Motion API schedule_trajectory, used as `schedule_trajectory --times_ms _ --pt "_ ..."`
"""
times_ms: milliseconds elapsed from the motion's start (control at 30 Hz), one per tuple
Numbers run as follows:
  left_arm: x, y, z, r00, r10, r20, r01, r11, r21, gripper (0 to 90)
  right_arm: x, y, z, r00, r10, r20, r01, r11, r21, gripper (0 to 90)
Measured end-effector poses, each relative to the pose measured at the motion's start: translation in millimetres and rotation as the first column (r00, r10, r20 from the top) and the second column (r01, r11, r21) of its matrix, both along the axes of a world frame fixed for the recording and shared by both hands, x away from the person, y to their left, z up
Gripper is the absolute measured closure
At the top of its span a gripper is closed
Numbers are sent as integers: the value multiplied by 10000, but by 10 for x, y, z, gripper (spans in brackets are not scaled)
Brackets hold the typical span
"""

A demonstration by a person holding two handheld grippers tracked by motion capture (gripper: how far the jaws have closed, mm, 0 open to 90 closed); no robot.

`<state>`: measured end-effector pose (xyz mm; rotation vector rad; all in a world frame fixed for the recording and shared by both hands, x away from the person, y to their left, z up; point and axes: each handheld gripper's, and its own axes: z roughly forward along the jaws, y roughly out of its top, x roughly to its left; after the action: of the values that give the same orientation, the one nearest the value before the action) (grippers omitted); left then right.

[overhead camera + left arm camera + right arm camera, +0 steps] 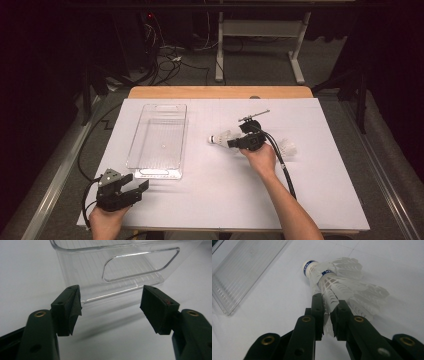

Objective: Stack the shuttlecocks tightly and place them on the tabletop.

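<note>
Two shuttles (pixel 329 277) look nested one inside the other, lying on the counter (pixel 269 315) just ahead of your right fingers (pixel 317 306), corks pointing away. Those fingers stand narrow, pinching only the trailing edge of the feather skirt. That is a thin hold: lift quickly and the feathers may slide out, or the front shuttle may drop off the rear one, since nothing grips it directly. Squeeze harder and you risk creasing the feathers instead.

Your left fingers (pixel 68 306) are wide with nothing between them, and the bin (pixel 140 267) sits just beyond their tips, its handle end facing them. It is light and clear, so a nudge from either finger could skate it across the counter. A third shuttle (pixel 289 148) lies behind your right fingers, past the hand, where the trailing cable (pixel 282 165) could sweep it.
</note>
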<state>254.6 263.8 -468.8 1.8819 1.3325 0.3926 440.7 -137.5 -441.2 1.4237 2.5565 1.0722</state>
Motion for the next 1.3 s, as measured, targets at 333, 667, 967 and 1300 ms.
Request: schedule_trajectory --times_ms 333,667,967,1300 --pt "3 -3 10 10000 -24 72 24 10000 0 345 -35 -36 41 9999 -61 103 62 9999 -86 774" --pt "5 4 10 10000 -51 80 52 9999 -88 341 -88 -45 48 9997 -215 114 219 9993 -309 716" --pt "-2 3 10 9999 -140 86 141 9999 -99 340 -176 -109 21 9992 -323 249 331 9989 -335 699" --pt "14 -74 -4 9994 -358 -17 358 9993 70 339 -167 -120 61 9988 -272 418 286 9990 -353 685"
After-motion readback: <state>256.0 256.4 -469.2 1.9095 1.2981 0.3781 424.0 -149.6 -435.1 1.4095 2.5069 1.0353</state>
